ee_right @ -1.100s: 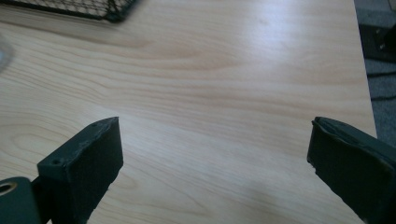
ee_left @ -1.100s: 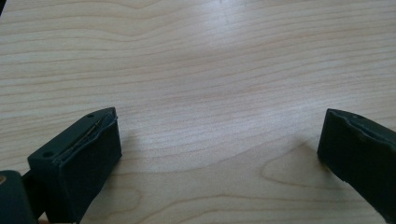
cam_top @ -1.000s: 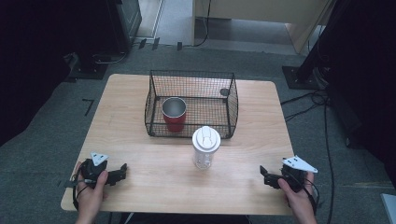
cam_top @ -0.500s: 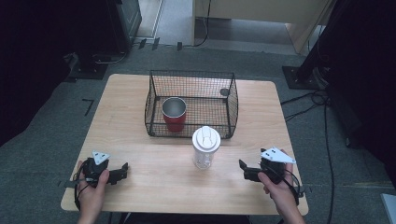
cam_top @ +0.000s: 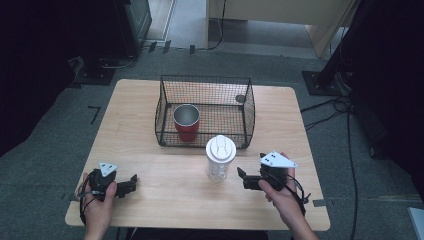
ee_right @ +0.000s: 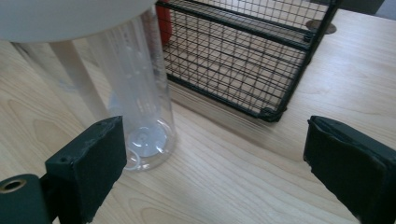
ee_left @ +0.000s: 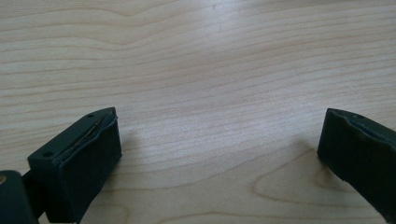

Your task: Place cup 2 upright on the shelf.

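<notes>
Wooden table (cam_top: 150, 125) — my right gripper (cam_top: 243, 178) spread beside the bottle (cam_top: 220, 158), no grasp yet; left gripper (cam_top: 131, 182) spread, idle.

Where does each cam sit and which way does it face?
High view: above the person's side, looking forward and down on the table; both hands show, holding the left gripper and right gripper.
Left gripper view: on the left gripper, facing bare tabletop between open jaws.
Right gripper view: on the right gripper, facing the bottle and basket.
Shared: high and right views both show bottle and basket.
</notes>
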{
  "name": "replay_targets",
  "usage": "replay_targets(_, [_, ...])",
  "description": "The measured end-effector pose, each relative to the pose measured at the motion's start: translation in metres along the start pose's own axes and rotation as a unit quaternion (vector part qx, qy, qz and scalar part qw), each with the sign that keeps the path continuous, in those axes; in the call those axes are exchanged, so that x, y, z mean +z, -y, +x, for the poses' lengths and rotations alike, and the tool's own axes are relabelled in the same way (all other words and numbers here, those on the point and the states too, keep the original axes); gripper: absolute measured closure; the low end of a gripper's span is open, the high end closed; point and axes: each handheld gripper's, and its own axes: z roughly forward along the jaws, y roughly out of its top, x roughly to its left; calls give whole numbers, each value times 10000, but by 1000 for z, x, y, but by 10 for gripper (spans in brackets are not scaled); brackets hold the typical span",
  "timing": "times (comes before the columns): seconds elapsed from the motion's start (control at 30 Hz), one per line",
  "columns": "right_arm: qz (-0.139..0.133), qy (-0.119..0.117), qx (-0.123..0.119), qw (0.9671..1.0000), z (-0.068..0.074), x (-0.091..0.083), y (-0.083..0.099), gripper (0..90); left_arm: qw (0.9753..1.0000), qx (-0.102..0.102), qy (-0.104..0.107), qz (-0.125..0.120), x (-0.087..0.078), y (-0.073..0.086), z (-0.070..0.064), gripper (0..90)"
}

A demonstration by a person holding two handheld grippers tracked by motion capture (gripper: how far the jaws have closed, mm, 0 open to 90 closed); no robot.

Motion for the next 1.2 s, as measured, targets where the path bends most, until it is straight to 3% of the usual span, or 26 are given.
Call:
replay_targets(0.53, [-139, -612, -106, 9980, 29, 9, -11, 79, 10000, 8, 19, -6, 0, 0, 0, 0])
replay_targets(1.07, [-272, -618, -20, 9977, 53, 37, -21, 125, 10000, 43, 40, 1, 0, 0, 0, 0])
replay_targets(1.1, [-278, -507, -7, 9983, 56, 41, -22, 137, 10000, 42, 40, -1, 0, 0, 0, 0])
replay_targets(1.2, [-304, -486, 55, 9983, 56, 45, -22, 138, 10000, 51, 41, -2, 0, 0, 0, 0])
